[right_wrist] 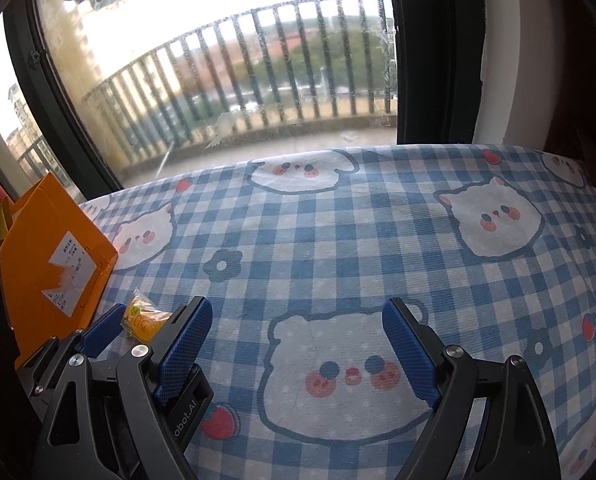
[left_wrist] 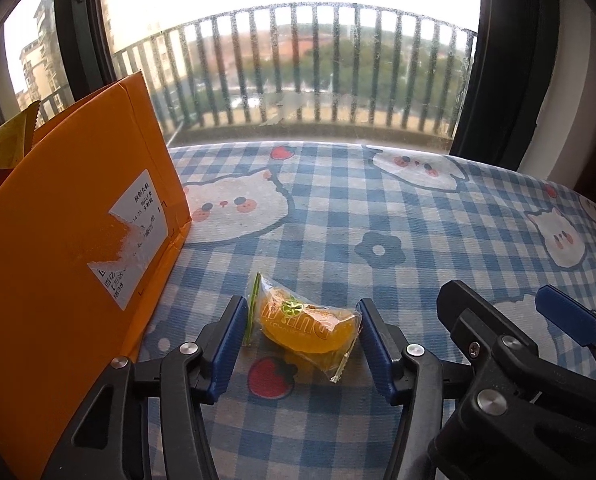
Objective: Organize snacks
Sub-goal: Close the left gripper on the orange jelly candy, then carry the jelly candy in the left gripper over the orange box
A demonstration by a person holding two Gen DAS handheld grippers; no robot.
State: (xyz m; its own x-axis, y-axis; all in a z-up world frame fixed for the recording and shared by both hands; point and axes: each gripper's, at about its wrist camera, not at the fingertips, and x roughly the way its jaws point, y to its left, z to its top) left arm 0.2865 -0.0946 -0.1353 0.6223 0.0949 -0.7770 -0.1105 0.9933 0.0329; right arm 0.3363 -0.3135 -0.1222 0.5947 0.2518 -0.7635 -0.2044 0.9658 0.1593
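A small clear packet of orange jelly candy [left_wrist: 308, 326] lies on the blue checked tablecloth [left_wrist: 338, 220]. My left gripper [left_wrist: 302, 320] is open, with its blue pads on either side of the packet, apart from it. The packet also shows in the right wrist view [right_wrist: 146, 320], beside the left gripper's fingers [right_wrist: 102, 330]. My right gripper [right_wrist: 298, 344] is open and empty over a cat print, to the right of the left gripper. It shows in the left wrist view [left_wrist: 498, 312] too. An orange cardboard box [left_wrist: 70, 240] stands to the left of the packet.
A yellow and red snack bag [left_wrist: 6, 152] sticks out of the orange box. The window and its dark frame [left_wrist: 506, 60] stand along the table's far edge. The tablecloth stretches to the right [right_wrist: 418, 220].
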